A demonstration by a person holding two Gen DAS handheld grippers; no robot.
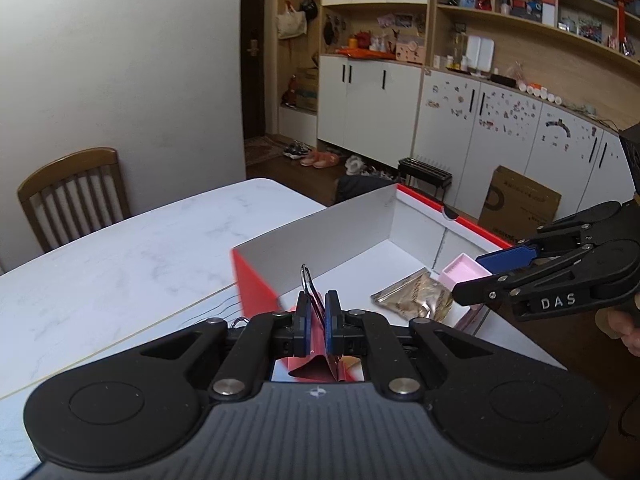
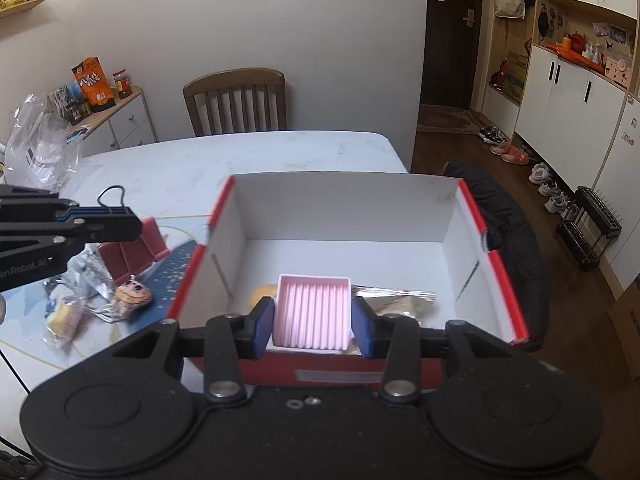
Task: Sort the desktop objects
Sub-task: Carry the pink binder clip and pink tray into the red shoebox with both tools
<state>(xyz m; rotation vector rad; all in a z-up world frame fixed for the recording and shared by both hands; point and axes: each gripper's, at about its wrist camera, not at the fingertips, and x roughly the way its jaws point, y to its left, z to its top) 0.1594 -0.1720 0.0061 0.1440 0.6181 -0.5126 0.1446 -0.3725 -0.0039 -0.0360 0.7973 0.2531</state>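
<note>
My left gripper [image 1: 318, 314] is shut on the wire handle of a red binder clip [image 1: 316, 364], which hangs under the blue pads just left of the box's near corner. The right wrist view shows this left gripper [image 2: 134, 222] with the clip [image 2: 132, 250] dangling above the snack packets. My right gripper [image 2: 312, 320] is shut on a pink ribbed tray [image 2: 312, 310], held over the open red-and-white box [image 2: 340, 208]. In the left wrist view the right gripper [image 1: 468, 278] and the pink tray [image 1: 464, 270] reach in from the right. A gold snack packet [image 1: 416, 296] lies in the box.
Several snack packets [image 2: 128, 296] lie on a blue mat [image 2: 176, 268] left of the box. A clear plastic bag [image 2: 36, 144] sits at the white marble table's [image 1: 120, 260] far left. A wooden chair [image 2: 236, 100] stands behind the table. A dark chair back [image 2: 508, 232] stands right of the box.
</note>
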